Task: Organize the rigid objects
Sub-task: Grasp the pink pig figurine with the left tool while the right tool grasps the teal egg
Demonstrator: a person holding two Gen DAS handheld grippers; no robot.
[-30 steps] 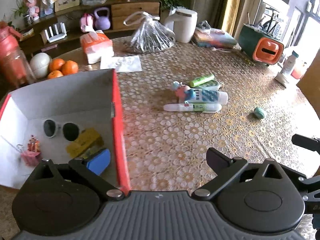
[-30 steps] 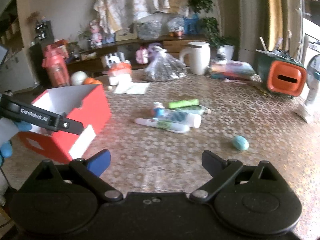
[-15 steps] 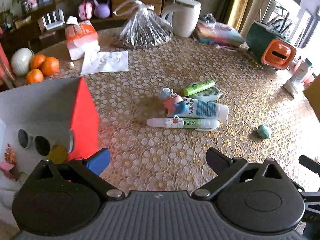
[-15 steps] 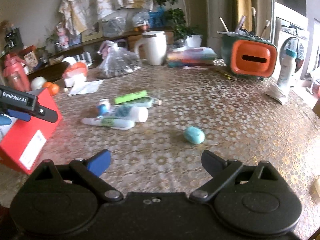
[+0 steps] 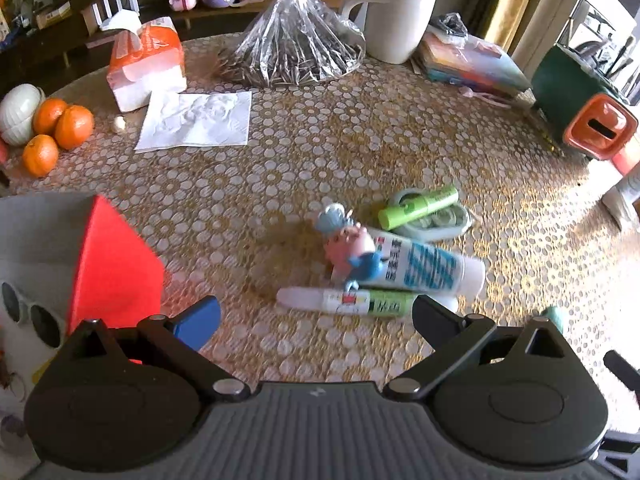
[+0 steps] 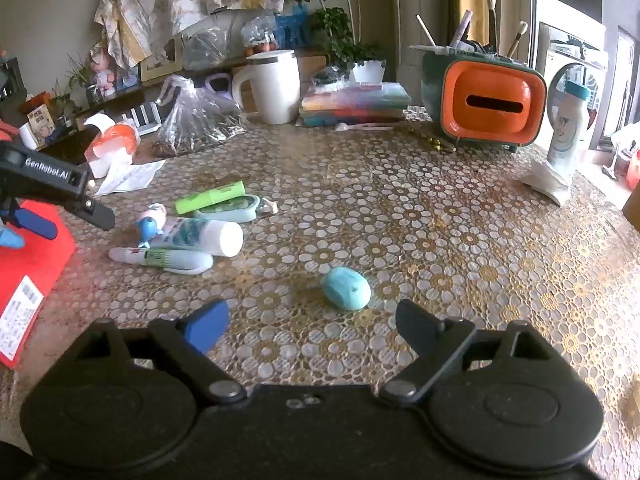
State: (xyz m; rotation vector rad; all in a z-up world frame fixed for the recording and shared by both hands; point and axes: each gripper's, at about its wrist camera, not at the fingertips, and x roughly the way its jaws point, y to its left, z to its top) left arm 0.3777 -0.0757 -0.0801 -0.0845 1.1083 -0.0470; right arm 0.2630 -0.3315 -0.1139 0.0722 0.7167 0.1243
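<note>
A heap of small things lies mid-table: a pink-and-blue toy figure [image 5: 348, 248], a white tube with blue print [image 5: 424, 266], a slim white-and-green tube [image 5: 356, 302], a green marker [image 5: 418, 208] and a pale green case [image 5: 436, 220]. My left gripper [image 5: 316, 318] hovers open just short of the slim tube, nothing between its fingers. The red box [image 5: 116, 276] stands at its left with sunglasses [image 5: 28, 312] inside. A teal egg-shaped object [image 6: 346, 288] lies just ahead of my right gripper [image 6: 312, 322], whose jaws are closing, wide apart with nothing between them.
At the back stand a white mug [image 5: 394, 20], a plastic bag [image 5: 296, 52], a tissue pack [image 5: 146, 62], a paper napkin [image 5: 196, 120] and oranges [image 5: 56, 132]. An orange-and-green holder [image 6: 486, 106], stacked books [image 6: 356, 104] and a white bottle [image 6: 568, 128] line the right side.
Both grippers have swung right and dropped closer to the table. The box has slid to the left edge of the left view; the teal object now sits right before the right gripper, whose fingers narrowed.
</note>
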